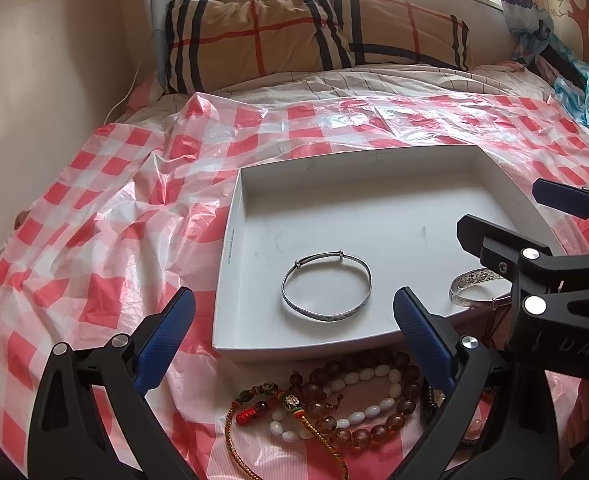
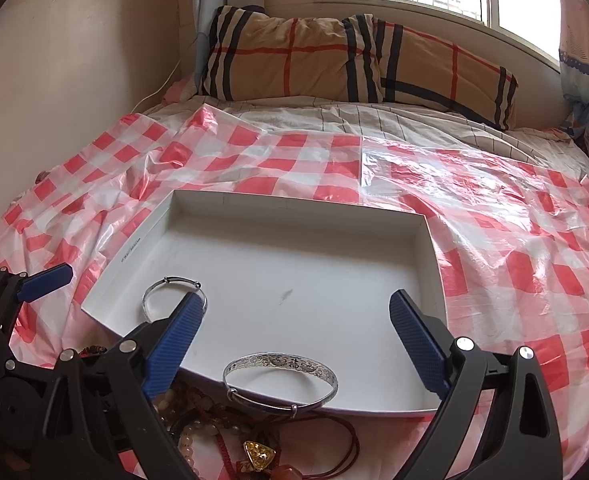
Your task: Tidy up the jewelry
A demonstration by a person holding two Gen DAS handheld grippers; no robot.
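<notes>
A shallow white box point(image 1: 374, 216) point(image 2: 314, 264) lies on the red-and-white checked plastic sheet point(image 1: 106, 240). A thin silver bangle point(image 1: 326, 289) point(image 2: 153, 292) rests flat inside it near the front. A wide engraved silver bangle point(image 2: 280, 362) point(image 1: 467, 282) sits across the box's near rim. In front of the box lies a heap of bead bracelets point(image 1: 358, 400) point(image 2: 198, 420), plus a gold pendant point(image 2: 258, 454) on red cord. My left gripper point(image 1: 294, 336) hovers open over the heap with nothing between its fingers. My right gripper point(image 2: 294, 340) hovers open just above the wide bangle, not touching it.
The sheet covers a bed. A plaid pillow point(image 1: 314, 36) lies at the head under a window. A cream wall point(image 1: 46, 80) runs along the left, with a white cable point(image 1: 128, 88) beside it. Blue plastic point(image 1: 586, 96) is bunched at the far right.
</notes>
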